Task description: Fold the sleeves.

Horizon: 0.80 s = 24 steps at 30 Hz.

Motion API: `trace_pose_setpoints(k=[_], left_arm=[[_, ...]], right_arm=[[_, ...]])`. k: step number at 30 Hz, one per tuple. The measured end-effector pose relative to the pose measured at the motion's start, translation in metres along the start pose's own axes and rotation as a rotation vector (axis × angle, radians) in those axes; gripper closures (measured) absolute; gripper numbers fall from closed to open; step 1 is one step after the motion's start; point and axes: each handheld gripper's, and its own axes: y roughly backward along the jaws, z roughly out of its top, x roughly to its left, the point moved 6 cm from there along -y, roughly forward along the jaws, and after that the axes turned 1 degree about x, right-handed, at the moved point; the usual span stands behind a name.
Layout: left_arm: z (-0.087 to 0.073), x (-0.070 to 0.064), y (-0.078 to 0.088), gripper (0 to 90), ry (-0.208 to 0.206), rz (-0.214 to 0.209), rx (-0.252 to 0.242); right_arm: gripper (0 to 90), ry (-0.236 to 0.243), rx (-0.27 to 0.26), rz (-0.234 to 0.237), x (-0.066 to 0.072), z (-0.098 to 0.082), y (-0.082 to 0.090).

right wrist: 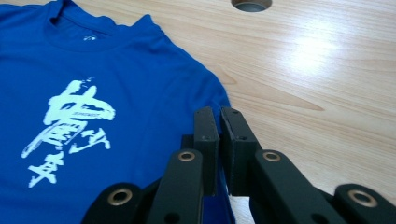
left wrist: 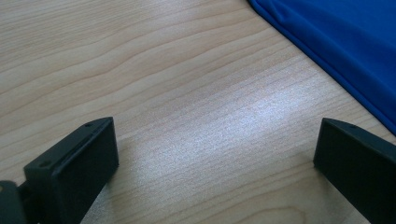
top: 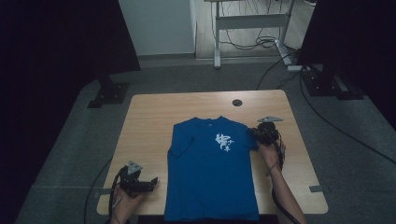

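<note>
A blue T-shirt (top: 210, 172) with a white print (top: 224, 143) lies flat, front up, in the middle of the wooden table (top: 149, 116). Its collar points away from me and its hem reaches the near edge. My right gripper (top: 256, 132) is at the shirt's right sleeve (right wrist: 212, 93). Its jaws are pressed together at the sleeve's edge (right wrist: 219, 121), with blue cloth running in under them. My left gripper (top: 154, 183) rests near the front left corner with its jaws wide apart over bare wood (left wrist: 215, 140). The shirt's side (left wrist: 345, 51) lies just beyond its right jaw.
A round cable hole (top: 237, 102) sits near the table's far edge. Beyond the table stand a white desk frame (top: 250, 28) with loose cables and dark stand bases (top: 109, 91) on grey carpet. Bare wood lies on both sides of the shirt.
</note>
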Motion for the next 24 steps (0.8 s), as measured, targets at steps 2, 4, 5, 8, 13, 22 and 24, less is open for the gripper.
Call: trace_pose_setpoints(k=[2,4,5,8,13,22,24], left_arm=[[0.0,0.0,0.0,0.1,0.0,0.001,0.0],[0.0,0.0,0.0,0.1,0.001,0.002,0.0],[0.0,0.0,0.0,0.2,0.002,0.002,-0.001],[0.0,0.0,0.0,0.2,0.002,0.002,0.0],[0.0,0.0,0.0,0.2,0.001,0.002,-0.001],[0.0,0.0,0.0,0.2,0.002,0.002,0.0],[0.0,0.0,0.0,0.2,0.002,0.002,0.0]], right_arm=[[85.0,0.003,-0.004,0.004,0.003,0.001,0.0],[85.0,0.008,-0.002,0.009,0.007,0.003,-0.001],[85.0,0.009,-0.001,0.012,0.009,0.003,-0.001],[85.0,0.02,-0.001,0.019,0.015,0.005,-0.002],[84.5,0.034,-0.004,0.033,0.025,0.008,-0.004],[84.5,0.051,0.003,0.067,0.044,0.013,-0.013],[84.5,0.054,0.006,0.073,0.049,0.014,-0.015]])
